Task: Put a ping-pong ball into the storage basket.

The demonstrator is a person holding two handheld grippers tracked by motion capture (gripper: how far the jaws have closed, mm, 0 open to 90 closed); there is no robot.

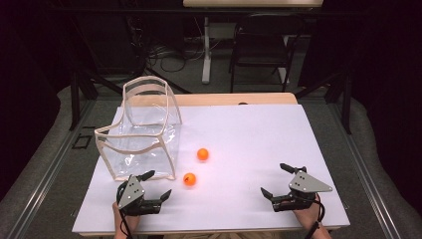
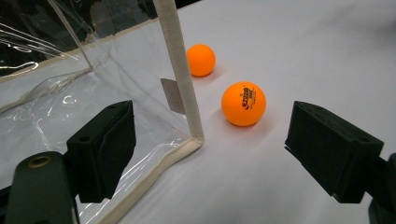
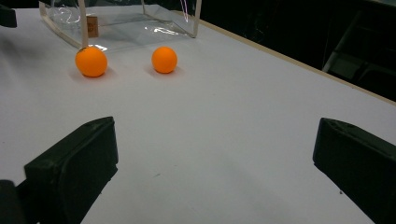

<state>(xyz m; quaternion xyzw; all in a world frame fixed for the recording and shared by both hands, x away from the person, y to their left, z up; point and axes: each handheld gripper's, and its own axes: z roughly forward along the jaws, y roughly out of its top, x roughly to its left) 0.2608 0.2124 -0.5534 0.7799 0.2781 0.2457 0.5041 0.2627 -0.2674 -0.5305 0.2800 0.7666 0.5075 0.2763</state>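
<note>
Orange balls — nearer ball [image 1: 189, 179] and farther ball [image 1: 202, 154] — resting just beside the clear bag [image 1: 142, 134]. Left gripper [image 1: 158, 185] gaping wide near the nearer ball, holding nothing. Right gripper [image 1: 275, 179] wide too — well apart, empty.

A white surface [image 1: 259, 144] lay over a wooden top; behind it stood a dark chair [image 1: 261, 45] and a white table leg [image 1: 206, 50].

Lab: dark room, floor cables [image 1: 164, 55], folding chair [image 1: 261, 42], white-topped test table [image 1: 259, 134].
</note>
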